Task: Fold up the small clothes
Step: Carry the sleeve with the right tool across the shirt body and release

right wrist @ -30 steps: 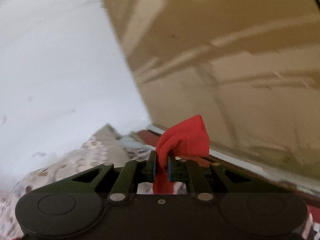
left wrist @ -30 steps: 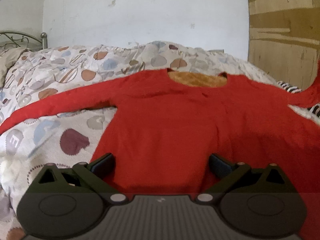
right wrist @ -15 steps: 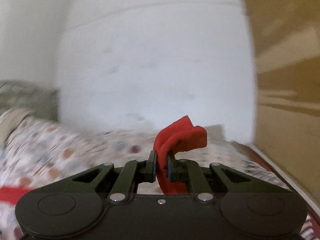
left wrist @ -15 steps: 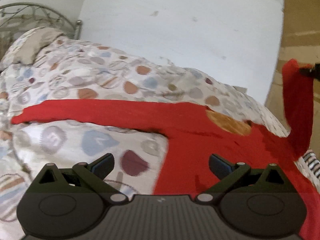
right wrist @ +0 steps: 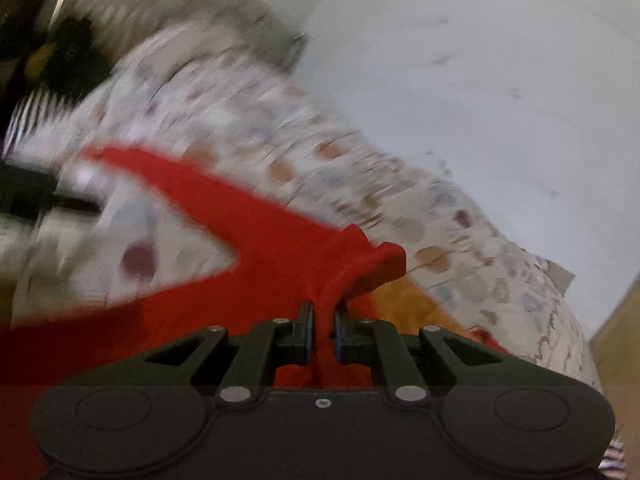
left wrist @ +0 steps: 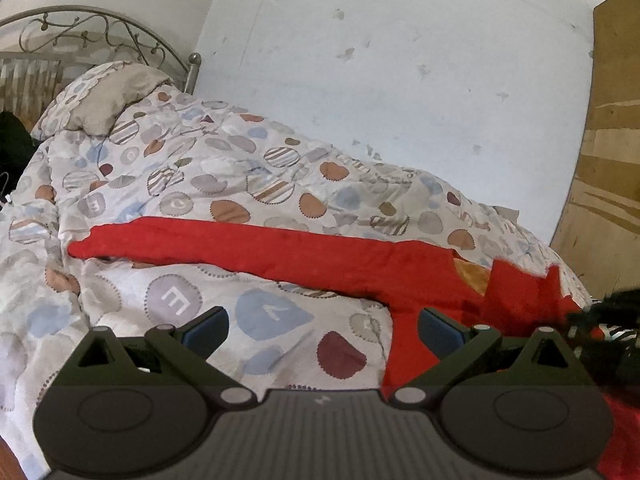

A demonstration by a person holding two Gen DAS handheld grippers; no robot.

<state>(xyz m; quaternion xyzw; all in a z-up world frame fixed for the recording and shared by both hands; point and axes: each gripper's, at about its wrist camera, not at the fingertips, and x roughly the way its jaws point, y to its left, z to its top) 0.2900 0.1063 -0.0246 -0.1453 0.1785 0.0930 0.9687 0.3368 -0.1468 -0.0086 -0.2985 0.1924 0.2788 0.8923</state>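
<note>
- Your left gripper [left wrist: 322,330] stands wide open with nothing between its fingers; it hovers over the patterned duvet [left wrist: 192,184], just beside the left edge of the red sweater's body.
- The red sweater [left wrist: 404,268] lies spread on the duvet, with its neck opening toward the wall [left wrist: 400,80] and an orange-brown lining [left wrist: 472,274] showing inside the collar.
- One sleeve [left wrist: 192,240] stretches out flat to the left across the duvet, its cuff end pointing toward the pillow [left wrist: 104,100] and the metal headboard [left wrist: 96,36].
- Your right gripper [right wrist: 322,320] is closed tight on the other sleeve's cuff [right wrist: 368,268]; the red fabric is pinched between the blue pads and bunches up in a fold above the fingertips.
- In the right wrist view that held cuff sits over the sweater's upper body, close to the orange-brown collar lining, and the picture is smeared with motion blur.
- In the left wrist view the folded-over red fabric [left wrist: 520,292] rises just right of the collar, and a dark blurred shape sits at the right edge; you cannot tell for certain what it is.
- A wooden panel [left wrist: 612,160] stands at the far right, beside the wall.
</note>
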